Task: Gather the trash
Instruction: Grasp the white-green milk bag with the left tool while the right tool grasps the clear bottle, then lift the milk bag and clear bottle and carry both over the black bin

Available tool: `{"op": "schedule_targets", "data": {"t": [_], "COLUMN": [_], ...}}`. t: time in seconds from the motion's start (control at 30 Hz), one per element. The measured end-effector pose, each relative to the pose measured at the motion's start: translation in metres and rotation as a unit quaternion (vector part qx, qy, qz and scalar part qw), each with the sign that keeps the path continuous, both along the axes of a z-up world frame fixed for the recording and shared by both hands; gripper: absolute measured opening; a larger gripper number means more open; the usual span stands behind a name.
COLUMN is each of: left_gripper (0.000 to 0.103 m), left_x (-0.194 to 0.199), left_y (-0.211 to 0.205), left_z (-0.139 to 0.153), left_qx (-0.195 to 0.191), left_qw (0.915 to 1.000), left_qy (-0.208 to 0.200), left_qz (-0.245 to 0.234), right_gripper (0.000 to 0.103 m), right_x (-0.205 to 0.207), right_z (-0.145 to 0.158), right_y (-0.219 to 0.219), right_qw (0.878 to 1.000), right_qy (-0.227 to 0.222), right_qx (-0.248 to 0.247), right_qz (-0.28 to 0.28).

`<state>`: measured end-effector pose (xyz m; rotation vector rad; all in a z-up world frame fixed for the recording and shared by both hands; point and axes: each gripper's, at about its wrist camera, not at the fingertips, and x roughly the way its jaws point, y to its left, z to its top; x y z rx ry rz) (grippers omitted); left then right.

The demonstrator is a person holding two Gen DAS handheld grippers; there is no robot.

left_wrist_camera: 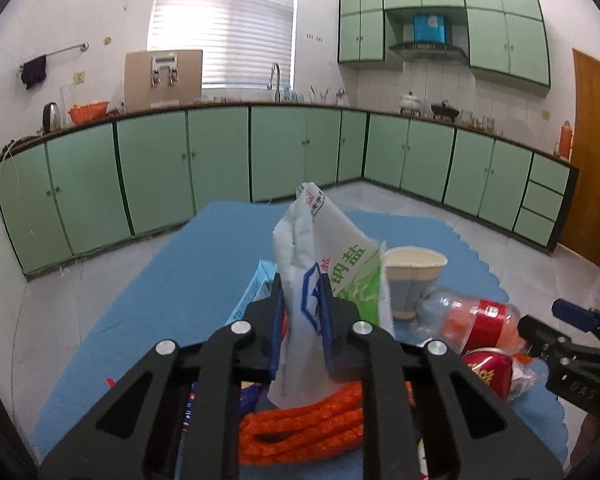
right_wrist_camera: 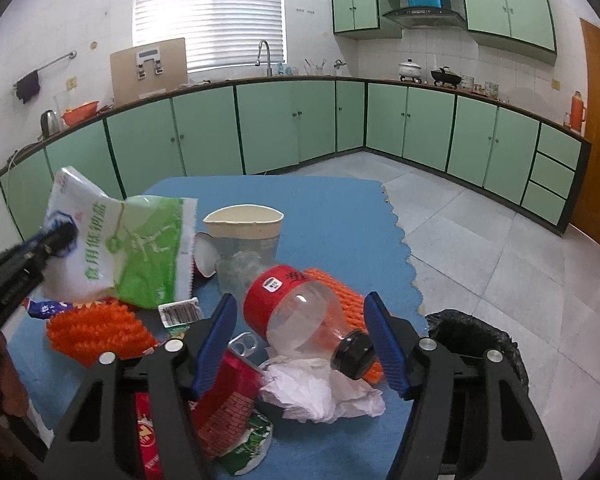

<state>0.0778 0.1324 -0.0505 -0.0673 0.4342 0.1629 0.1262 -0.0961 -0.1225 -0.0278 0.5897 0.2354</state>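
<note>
Salt bag [left_wrist_camera: 332,276] pinched upright in left tool [left_wrist_camera: 302,312]

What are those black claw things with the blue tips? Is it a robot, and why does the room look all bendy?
No robot: a person holds a grabbing tool in each hand, and each carries a camera with a round lens that bends the room. One picture looks along the left tool, which pinches a white and green salt bag. The other looks along the right tool, its blue fingers open around a plastic bottle with a red label, not pressing it. On the blue mat lie a paper cup, orange rope, crumpled tissue and wrappers. A black-lined bin waits nearby.
</note>
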Motion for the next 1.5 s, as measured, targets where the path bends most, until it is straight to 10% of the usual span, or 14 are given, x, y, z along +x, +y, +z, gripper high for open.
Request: {"op": "schedule_targets", "data": {"t": [1.13, 1.5], "left_gripper": [0.032, 0.029], "left_x": [0.029, 0.033], "left_y": [-0.054, -0.056], "left_z": [-0.037, -0.038], "left_qx": [0.022, 0.025], "left_qw": [0.9972, 0.9971], "left_qy": [0.064, 0.065], "left_qz": [-0.031, -0.032], "right_gripper": [0.057, 0.034], "right_x": [0.041, 0.042], "right_z": [-0.041, -0.038], "right_y": [-0.059, -0.045], "right_qw": [0.988, 0.979], "right_qy": [0.094, 0.112], "right_qx": [0.087, 0.100], "right_qz": [0.081, 0.134]}}
